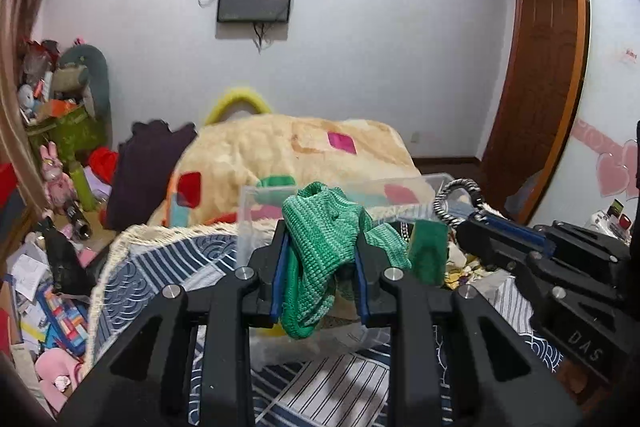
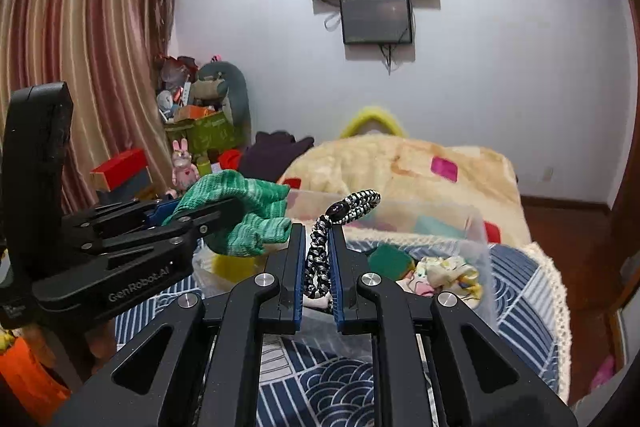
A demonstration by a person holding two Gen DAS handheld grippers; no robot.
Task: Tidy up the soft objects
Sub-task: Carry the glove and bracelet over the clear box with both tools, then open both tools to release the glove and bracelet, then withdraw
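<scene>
1. L gripper (image 1: 320, 247) clamps green knit cloth (image 1: 320, 251), held up over blue patterned bedspread (image 1: 160, 267).
2. R gripper (image 2: 318, 259) pinches black-white braided cord (image 2: 320, 259), just beside L.
3. Clear plastic bin (image 2: 476, 227) sits past both, on bed; yellow blanket (image 1: 288, 143) behind.

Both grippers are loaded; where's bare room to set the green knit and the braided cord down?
Free: the striped cover below the left gripper, and the wave-print patch before the clear bin. Crowded: the bin's right side, with a green block and printed cloth. The right gripper hangs at its near edge.
</scene>
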